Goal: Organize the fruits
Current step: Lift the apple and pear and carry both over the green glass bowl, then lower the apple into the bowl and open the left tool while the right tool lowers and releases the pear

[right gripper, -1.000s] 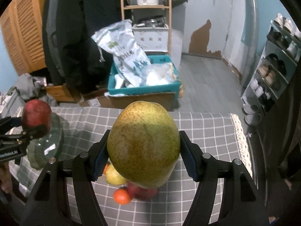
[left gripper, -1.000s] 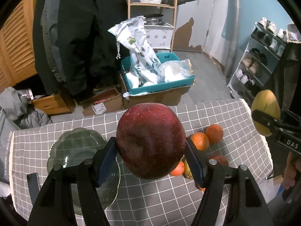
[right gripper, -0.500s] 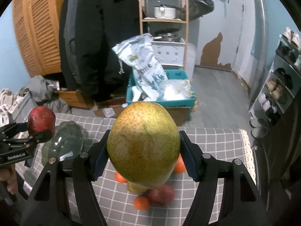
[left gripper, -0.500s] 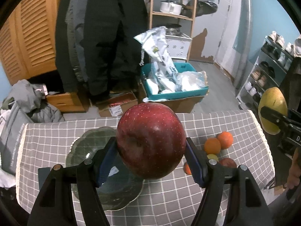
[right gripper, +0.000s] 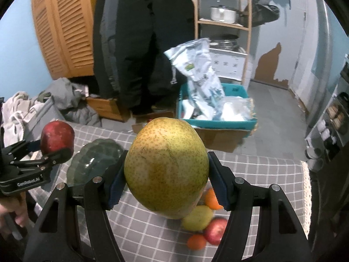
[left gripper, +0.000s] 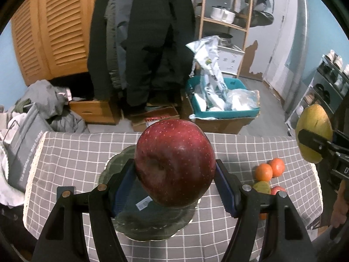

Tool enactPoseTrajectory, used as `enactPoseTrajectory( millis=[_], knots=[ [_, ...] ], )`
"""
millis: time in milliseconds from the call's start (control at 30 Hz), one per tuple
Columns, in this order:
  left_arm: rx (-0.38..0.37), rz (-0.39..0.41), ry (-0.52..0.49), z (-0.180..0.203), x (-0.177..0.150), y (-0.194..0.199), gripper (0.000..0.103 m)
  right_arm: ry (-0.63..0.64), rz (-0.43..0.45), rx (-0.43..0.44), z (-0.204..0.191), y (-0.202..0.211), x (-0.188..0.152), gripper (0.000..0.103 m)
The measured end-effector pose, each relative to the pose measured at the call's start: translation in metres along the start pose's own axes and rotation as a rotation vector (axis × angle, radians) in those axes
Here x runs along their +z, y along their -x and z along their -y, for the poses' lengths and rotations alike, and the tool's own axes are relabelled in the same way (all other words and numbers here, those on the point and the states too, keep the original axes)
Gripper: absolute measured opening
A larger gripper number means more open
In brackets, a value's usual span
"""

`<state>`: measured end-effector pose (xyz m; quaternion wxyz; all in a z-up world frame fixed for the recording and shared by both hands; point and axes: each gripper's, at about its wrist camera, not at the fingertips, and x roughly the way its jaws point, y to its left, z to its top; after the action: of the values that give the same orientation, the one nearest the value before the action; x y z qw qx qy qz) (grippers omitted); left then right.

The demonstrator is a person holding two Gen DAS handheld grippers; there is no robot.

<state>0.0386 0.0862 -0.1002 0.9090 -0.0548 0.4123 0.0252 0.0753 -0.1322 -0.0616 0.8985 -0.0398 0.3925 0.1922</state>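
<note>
The left gripper (left gripper: 174, 187) pinches a red apple (left gripper: 174, 163) between its fingers, above the green glass plate (left gripper: 152, 224), which looks bare. The right gripper (right gripper: 165, 185) pinches a pear (right gripper: 165, 168). Oranges (left gripper: 270, 170) and other fruit lie on the tabletop (left gripper: 76, 152) beyond the right fingers. Judging by this, sorting has barely begun.

home entryway | hanging coats (left gripper: 141, 43) | shoe rack (left gripper: 327, 83) | pot (right gripper: 222, 14) on shelf | checked tablecloth (left gripper: 76, 152)
</note>
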Motion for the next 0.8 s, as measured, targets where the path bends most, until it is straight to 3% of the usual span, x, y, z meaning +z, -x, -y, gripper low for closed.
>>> enactPoseTrajectory(
  millis=[433, 800],
  knots=[
    [0.055, -0.024, 0.062, -0.048, -0.014, -0.006, 0.072, 0.062, -0.078, 0.079, -0.060, -0.040, 0.005, 0.068],
    [0.098, -0.127, 0.106, -0.082, -0.035, -0.044, 0.072, 0.099, -0.171, 0.130, -0.101, -0.093, -0.002, 0.068]
  ],
)
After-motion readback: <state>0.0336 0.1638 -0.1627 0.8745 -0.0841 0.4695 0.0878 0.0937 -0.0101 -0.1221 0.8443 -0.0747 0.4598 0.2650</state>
